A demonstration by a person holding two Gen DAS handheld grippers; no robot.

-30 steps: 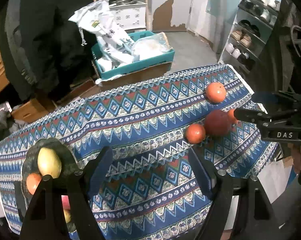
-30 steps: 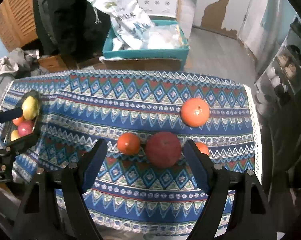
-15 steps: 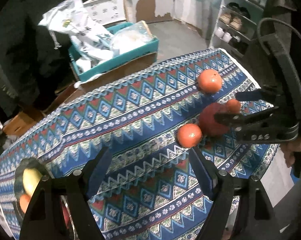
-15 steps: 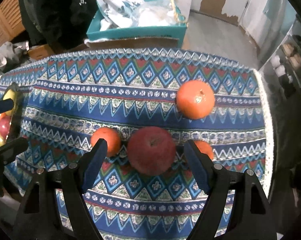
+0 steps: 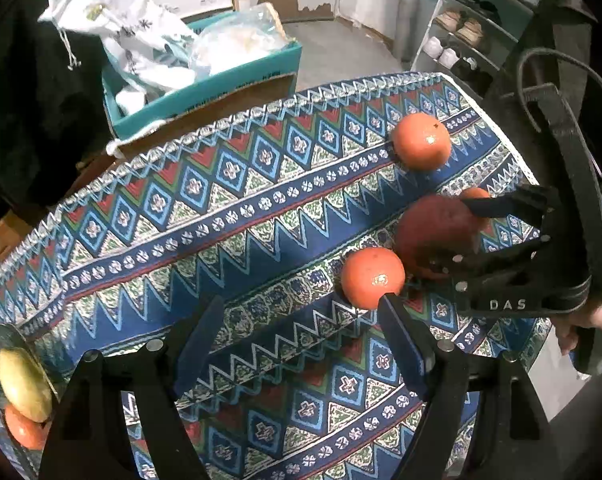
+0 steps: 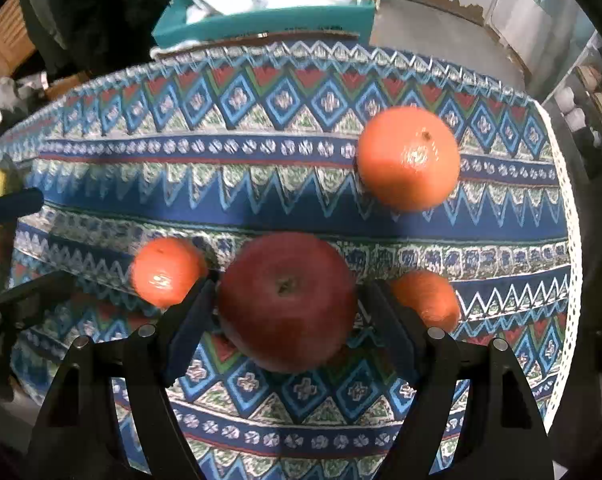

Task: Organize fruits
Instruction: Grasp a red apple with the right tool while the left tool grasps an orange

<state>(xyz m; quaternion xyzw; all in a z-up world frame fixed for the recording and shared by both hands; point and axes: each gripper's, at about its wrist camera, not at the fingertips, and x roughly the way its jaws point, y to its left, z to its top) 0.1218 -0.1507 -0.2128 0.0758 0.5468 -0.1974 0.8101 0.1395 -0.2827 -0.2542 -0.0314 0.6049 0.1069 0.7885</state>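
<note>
A big red apple [image 6: 287, 300] lies on the patterned cloth between the fingers of my right gripper [image 6: 289, 312], which is open with its jaws on either side of it. The apple also shows in the left wrist view [image 5: 433, 232]. A small orange [image 6: 167, 272] lies just left of it, another small orange [image 6: 429, 296] just right, and a large orange [image 6: 409, 158] farther back. My left gripper [image 5: 301, 340] is open and empty, just short of the small orange [image 5: 373, 278]. A dark plate [image 5: 9, 344] at the far left holds a yellow fruit [image 5: 23, 384] and an orange [image 5: 25, 432].
A teal box [image 5: 205, 84] with white bags stands on the floor beyond the table's far edge. A shoe rack [image 5: 473, 32] stands at the right. The cloth's right edge [image 6: 569, 240] is close to the fruits.
My right gripper has moved forward and down until the apple sits between its open fingers. My left gripper has moved right toward the small orange; the plate has slid to the view's left edge.
</note>
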